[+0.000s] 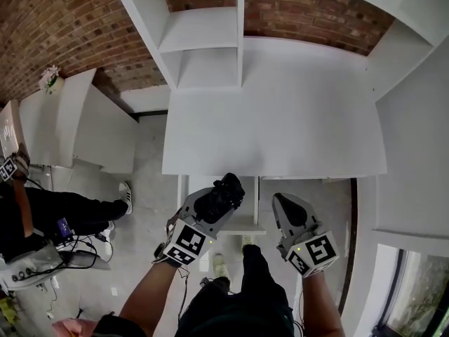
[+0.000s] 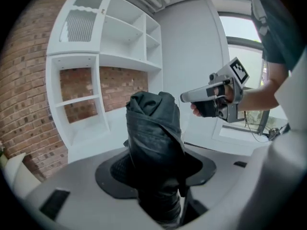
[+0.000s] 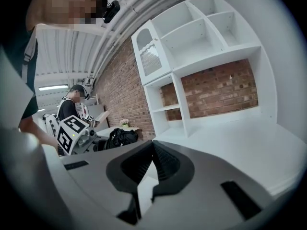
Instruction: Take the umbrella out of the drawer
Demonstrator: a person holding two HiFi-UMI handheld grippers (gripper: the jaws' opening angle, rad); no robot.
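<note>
A folded black umbrella [image 1: 223, 194] is clamped between the jaws of my left gripper [image 1: 214, 203], held up in front of the white desk top [image 1: 280, 118]. In the left gripper view the umbrella [image 2: 154, 133] stands upright out of the pads and hides the left gripper's [image 2: 156, 169] tips. My right gripper [image 1: 282, 202] hovers beside it on the right, shut with nothing in it; its pads [image 3: 165, 164] meet at the right gripper's [image 3: 153, 145] tips. That view also shows the umbrella [image 3: 120, 138] off to the left. A white drawer [image 1: 251, 213] juts out under the desk's front edge.
White shelves [image 1: 203, 41] stand on the back of the desk against a brick wall [image 1: 316, 9]. A white side counter [image 1: 77, 118] with small flowers [image 1: 49, 79] is at the left. Another person [image 1: 63, 216] with grippers is on the floor side at the left.
</note>
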